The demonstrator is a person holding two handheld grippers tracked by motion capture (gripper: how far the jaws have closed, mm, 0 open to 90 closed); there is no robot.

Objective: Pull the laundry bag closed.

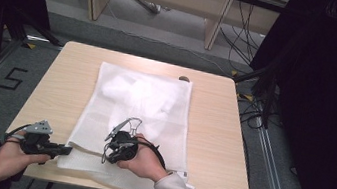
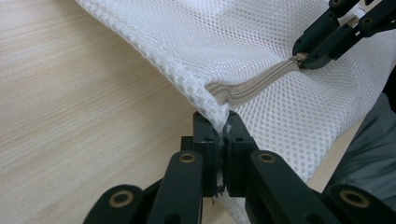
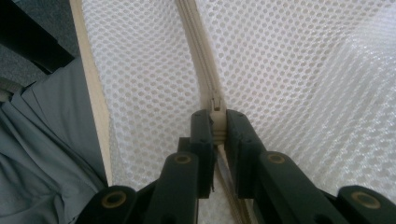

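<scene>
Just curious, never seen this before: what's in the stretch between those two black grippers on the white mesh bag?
A closed stretch of the bag's zipper on the mesh bag. The left gripper view shows it, from the left gripper to the right gripper.

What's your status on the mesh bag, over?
Left gripper shut on mesh bag corner. Right gripper shut on zipper pull. Nothing in the way.

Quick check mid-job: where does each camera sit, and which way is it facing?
High view: above the near side of the table, looking forward and down at the mesh bag; forearms, hands and both grippers show.
Left gripper view: rides the left gripper, looking along its jaws, shut on the bag corner.
Right gripper view: rides the right gripper, jaws shut on the zipper pull.
Shared: the left gripper view also shows the right gripper at the zipper.
</scene>
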